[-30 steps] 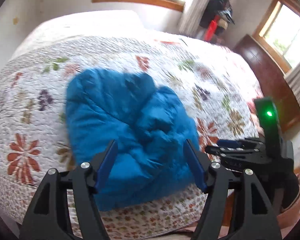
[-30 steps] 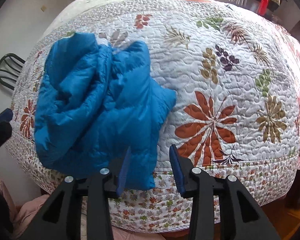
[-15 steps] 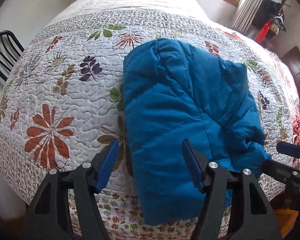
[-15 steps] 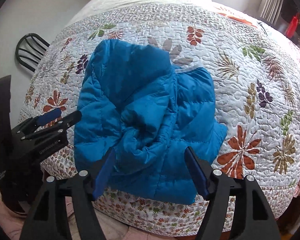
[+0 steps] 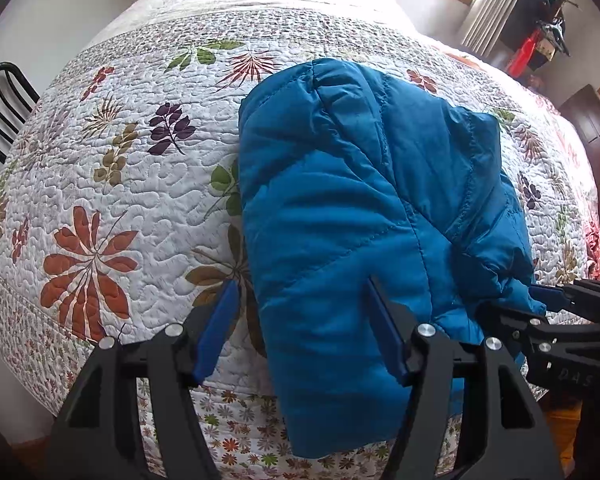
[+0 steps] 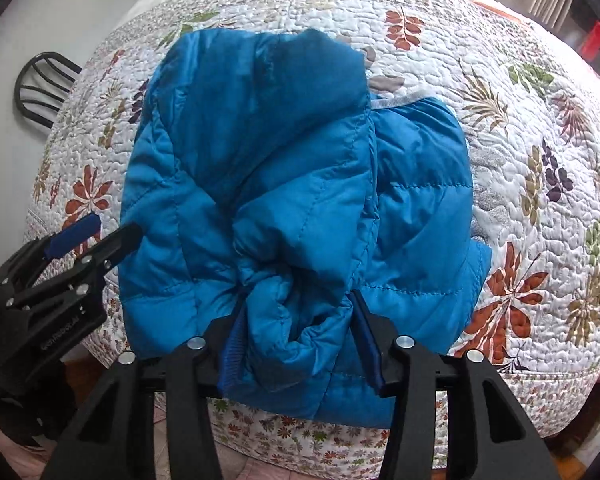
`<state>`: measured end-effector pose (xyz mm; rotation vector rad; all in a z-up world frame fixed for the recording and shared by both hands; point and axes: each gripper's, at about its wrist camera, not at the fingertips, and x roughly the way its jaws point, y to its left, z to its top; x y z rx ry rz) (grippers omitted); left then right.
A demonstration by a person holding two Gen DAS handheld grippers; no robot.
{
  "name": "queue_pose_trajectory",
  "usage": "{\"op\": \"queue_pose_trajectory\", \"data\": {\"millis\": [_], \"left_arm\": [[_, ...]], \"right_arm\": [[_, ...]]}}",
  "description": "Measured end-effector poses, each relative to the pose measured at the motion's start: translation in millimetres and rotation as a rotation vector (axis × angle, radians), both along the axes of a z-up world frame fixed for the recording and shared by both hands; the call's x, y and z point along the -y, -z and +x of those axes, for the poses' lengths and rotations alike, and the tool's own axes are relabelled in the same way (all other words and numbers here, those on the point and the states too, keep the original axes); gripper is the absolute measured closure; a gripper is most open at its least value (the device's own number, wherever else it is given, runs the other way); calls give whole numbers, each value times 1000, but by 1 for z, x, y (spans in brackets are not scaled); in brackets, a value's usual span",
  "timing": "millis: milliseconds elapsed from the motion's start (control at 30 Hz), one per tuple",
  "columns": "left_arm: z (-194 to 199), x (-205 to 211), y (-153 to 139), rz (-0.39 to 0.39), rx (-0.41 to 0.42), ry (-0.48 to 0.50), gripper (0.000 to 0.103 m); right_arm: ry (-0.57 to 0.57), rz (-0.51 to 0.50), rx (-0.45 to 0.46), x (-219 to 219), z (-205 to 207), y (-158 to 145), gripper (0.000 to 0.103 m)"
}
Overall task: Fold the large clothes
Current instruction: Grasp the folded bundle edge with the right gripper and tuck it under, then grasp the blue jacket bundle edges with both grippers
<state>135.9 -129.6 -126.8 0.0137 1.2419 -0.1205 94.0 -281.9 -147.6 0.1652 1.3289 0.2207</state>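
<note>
A blue puffy jacket (image 5: 360, 220) lies bunched on the flowered quilt (image 5: 120, 200), its near edge hanging over the front of the bed. My left gripper (image 5: 300, 332) is open and straddles the jacket's left edge, one finger over the quilt and the other over the fabric. In the right wrist view, my right gripper (image 6: 300, 340) has its jaws closing on a rolled bunch of the jacket (image 6: 280, 180) at the near edge, and the pads press into it. The left gripper (image 6: 116, 226) shows at the jacket's left side.
The quilt (image 6: 540, 160) covers a wide bed that drops off just below both grippers. A black chair (image 5: 0, 100) stands against the wall on the left. Dark wooden furniture (image 5: 596, 140) and a red object (image 5: 524, 52) sit at the far right.
The right gripper slid left along the jacket's near edge, spread wide, then closed on a bunch of fabric. The left gripper dropped toward the jacket's left edge, then held still.
</note>
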Motion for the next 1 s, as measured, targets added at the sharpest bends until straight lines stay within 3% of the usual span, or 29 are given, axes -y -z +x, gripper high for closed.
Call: {"op": "queue_pose_trajectory", "data": {"millis": [100, 300, 500, 633, 733, 833, 1000], "left_arm": [[0, 2, 1, 11, 2, 9, 39], [-1, 4, 2, 20, 2, 22, 39], [-8, 9, -22, -11, 45, 42, 40], [-20, 26, -44, -46, 106, 94, 40], [-25, 44, -41, -39, 112, 140, 40], [-26, 61, -23, -22, 78, 179, 40], [-28, 75, 18, 16, 1, 215, 40]], "right_arm": [[5, 15, -1, 1, 2, 5, 57], [7, 80, 24, 6, 2, 4, 80], [0, 156, 187, 20, -32, -53, 88], [87, 107, 278, 42, -66, -75, 88], [183, 59, 261, 64, -82, -62, 88], [268, 67, 166, 88, -79, -25, 88], [279, 103, 66, 94, -74, 35, 85]]}}
